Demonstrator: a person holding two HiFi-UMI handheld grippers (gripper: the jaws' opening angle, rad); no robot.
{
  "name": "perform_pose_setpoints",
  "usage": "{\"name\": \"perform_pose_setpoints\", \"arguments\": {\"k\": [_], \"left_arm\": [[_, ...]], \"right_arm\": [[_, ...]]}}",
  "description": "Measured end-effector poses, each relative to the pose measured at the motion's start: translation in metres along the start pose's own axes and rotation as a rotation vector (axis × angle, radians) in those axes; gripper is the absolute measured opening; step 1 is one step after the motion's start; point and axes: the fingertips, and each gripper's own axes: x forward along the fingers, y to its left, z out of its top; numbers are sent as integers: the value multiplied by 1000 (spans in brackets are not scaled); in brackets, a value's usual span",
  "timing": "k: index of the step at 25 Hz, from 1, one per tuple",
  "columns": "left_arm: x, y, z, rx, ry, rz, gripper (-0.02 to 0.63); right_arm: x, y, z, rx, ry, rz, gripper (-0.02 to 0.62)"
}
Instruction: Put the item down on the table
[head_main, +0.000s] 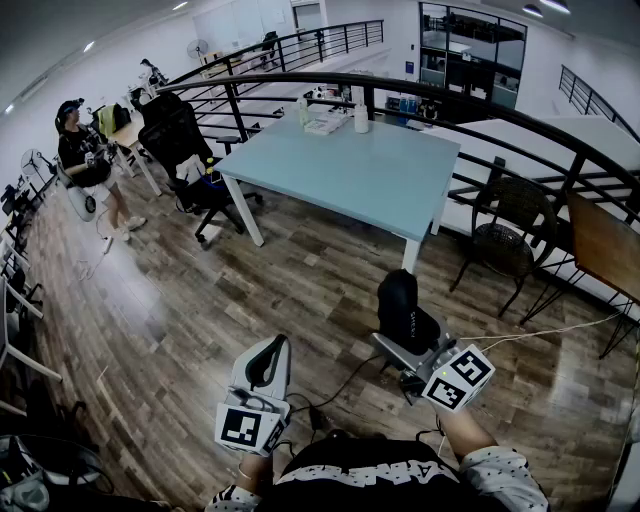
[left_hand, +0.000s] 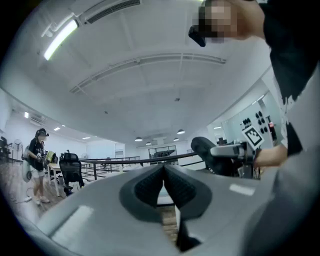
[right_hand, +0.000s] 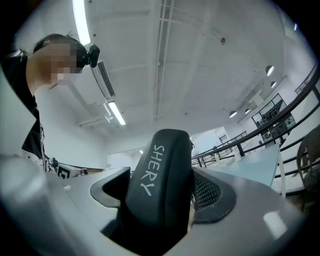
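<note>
A black oblong case (head_main: 403, 310) with "SHERY" written in white stands upright between the jaws of my right gripper (head_main: 408, 335), low over the wooden floor. In the right gripper view the case (right_hand: 160, 185) fills the gap, and my right gripper (right_hand: 162, 200) is shut on it, its jaws wide apart. My left gripper (head_main: 268, 362) points upward at the lower left, shut with nothing in it; its pads (left_hand: 150, 187) meet. From the left gripper view the case (left_hand: 204, 147) shows off to the right. The light blue table (head_main: 350, 175) stands ahead, a few steps away.
Bottles and a tray (head_main: 328, 120) sit at the table's far edge. A black office chair (head_main: 185, 150) stands left of it, a wicker chair (head_main: 510, 225) and a brown table (head_main: 605, 245) to the right. A black railing (head_main: 560, 140) curves behind. A person (head_main: 85, 165) stands far left.
</note>
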Motion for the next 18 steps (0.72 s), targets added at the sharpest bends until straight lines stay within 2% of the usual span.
{"name": "perform_pose_setpoints", "arguments": {"k": [6, 11, 18], "left_arm": [[-7, -3, -7, -27, 18, -5, 0], [-5, 0, -4, -12, -6, 10, 0], [2, -8, -3, -9, 6, 24, 0]], "right_arm": [[-2, 2, -6, 17, -1, -4, 387], [-1, -2, -7, 27, 3, -6, 387], [-6, -11, 2, 30, -14, 14, 387]]}}
